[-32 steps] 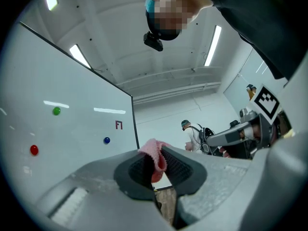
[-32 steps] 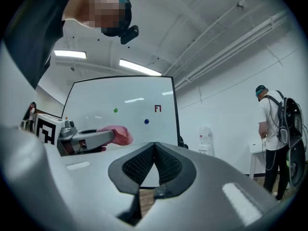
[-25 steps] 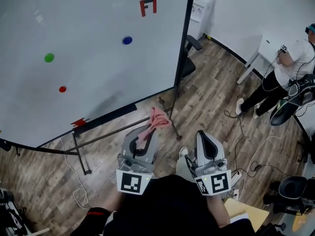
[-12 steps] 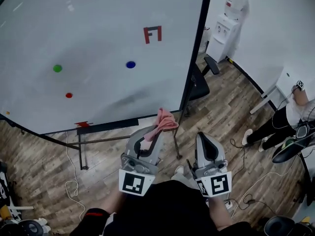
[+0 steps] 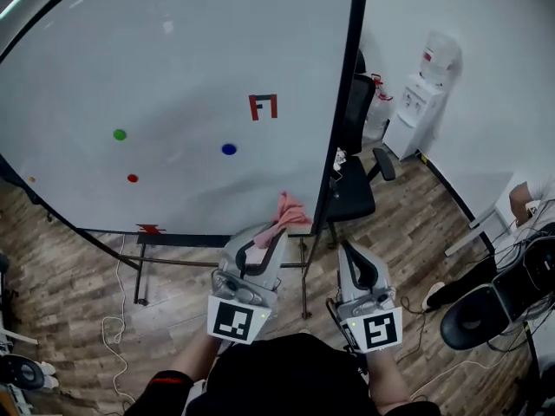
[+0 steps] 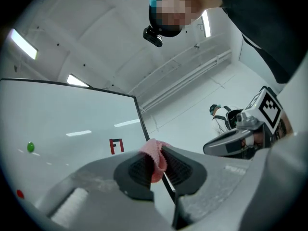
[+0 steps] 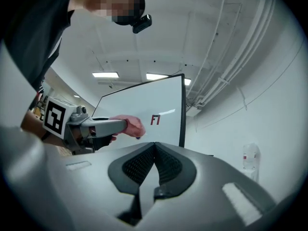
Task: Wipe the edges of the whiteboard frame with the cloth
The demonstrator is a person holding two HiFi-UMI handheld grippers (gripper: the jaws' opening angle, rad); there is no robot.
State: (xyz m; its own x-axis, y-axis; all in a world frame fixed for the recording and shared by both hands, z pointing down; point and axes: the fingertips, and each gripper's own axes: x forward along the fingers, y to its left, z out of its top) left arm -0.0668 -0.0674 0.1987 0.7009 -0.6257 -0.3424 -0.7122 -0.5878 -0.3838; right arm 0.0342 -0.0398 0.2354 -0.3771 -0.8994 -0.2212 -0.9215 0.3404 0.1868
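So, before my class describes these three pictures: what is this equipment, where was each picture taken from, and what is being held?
There is no robot here. A person holds a two-jaw tool in each hand, and the cubes with square markers are part of those tools. The wide picture comes from a camera on the person's head, looking down. In it the left gripper is on the left and the right gripper on the right. The other two pictures come from cameras riding on each gripper, looking along its jaws. The left gripper is shut on a pink cloth. The right gripper's jaws are together with nothing between them. Ahead stands a whiteboard with a black frame on a wooden floor. An office chair stands past its right edge.
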